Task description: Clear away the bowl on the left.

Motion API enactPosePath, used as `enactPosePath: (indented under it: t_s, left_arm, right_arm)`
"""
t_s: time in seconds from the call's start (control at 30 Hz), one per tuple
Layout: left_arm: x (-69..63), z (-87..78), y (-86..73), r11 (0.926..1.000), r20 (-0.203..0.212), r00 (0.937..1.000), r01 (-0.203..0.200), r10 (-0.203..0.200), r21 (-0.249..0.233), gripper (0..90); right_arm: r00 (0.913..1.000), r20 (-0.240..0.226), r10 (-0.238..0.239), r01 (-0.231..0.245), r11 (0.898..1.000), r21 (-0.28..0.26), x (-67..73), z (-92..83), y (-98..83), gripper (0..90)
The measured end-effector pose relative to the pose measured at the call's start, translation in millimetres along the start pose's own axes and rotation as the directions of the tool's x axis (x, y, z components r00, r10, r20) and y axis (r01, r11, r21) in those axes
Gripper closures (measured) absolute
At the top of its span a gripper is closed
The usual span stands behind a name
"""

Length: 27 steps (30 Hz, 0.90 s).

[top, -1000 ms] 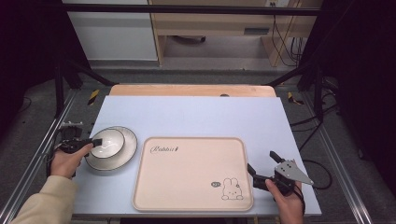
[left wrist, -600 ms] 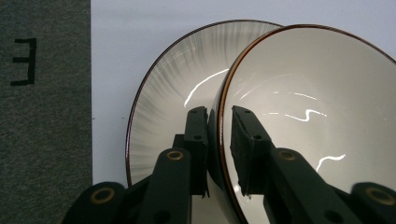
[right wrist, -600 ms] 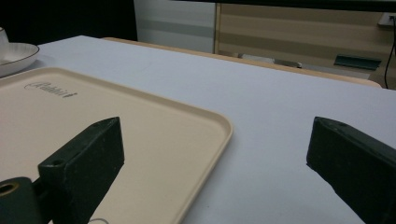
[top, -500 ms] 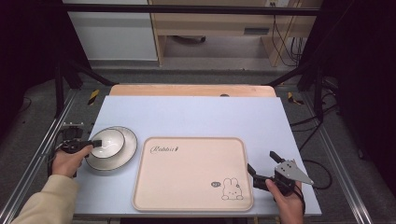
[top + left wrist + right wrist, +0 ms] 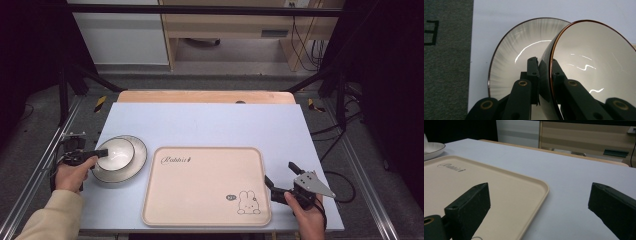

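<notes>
Left tool (image 5: 545, 72) beside "Rabbit" tray (image 5: 200, 210)

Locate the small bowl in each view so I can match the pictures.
High view: bowl at left, sitting on the plate, left gripper at its rim.
Left gripper view: right half, rim between the fingers.
Right gripper view: cannot tell; just the plate's edge, far left.
Shared landmark: the plate.

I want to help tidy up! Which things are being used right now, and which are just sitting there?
In use:
- bowl, pinched at its rim by the left tool
- plate under it

Just sitting:
- rabbit tray
- right tool, open with nothing between its jaws
</notes>
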<state>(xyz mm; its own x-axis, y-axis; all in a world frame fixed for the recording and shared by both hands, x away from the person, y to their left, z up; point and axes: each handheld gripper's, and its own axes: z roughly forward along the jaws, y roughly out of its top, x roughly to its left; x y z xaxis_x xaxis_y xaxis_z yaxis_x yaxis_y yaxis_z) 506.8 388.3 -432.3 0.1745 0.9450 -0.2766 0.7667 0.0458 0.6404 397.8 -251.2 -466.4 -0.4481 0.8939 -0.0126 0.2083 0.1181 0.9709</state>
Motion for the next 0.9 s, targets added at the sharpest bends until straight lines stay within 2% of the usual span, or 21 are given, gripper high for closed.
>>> enactPosePath:
  t_s: [0.23, 0.3, 0.4, 0.53, 0.57, 0.9]
  left_arm:
    - [-17.3, -2.5, 2.8, 0.9995, 0.052, 0.9983, -0.025, 0.026, -0.017, 82.1]
    - [-22.3, -1.9, 3.6, 0.9993, 0.062, 0.9976, -0.031, 0.032, -0.023, 82.1]
    - [-31.9, 0.6, 5.3, 0.9992, 0.097, 0.9946, -0.033, 0.035, -0.022, 82.1]
    - [-37.9, 1.6, 6.7, 0.9990, 0.112, 0.9929, -0.040, 0.042, -0.018, 82.1]
    - [-43.2, 2.1, 8.0, 0.9987, 0.122, 0.9913, -0.048, 0.050, -0.019, 82.1]
    - [-64.1, 0.9, 14.7, 0.9960, 0.158, 0.9836, -0.083, 0.087, -0.033, 82.1]
  right_arm:
    - [1.0000, -0.008, -0.002, 0.002, 1.000, -0.007, 1.4, 1.2, 0.2, 4.0]
    - [0.9998, -0.014, -0.015, 0.014, 1.000, -0.015, 1.5, 1.1, 0.4, 4.0]
    - [0.9991, -0.022, -0.037, 0.036, 0.999, -0.036, 2.9, 0.7, 0.6, 4.0]
    - [0.9983, -0.026, -0.053, 0.051, 0.998, -0.042, 3.2, 0.7, 0.7, 4.0]
    - [0.9976, -0.026, -0.064, 0.063, 0.997, -0.049, 3.1, 0.5, 1.0, 4.1]
    - [0.9955, -0.036, -0.087, 0.085, 0.994, -0.069, 2.1, -1.4, 1.6, 5.0]
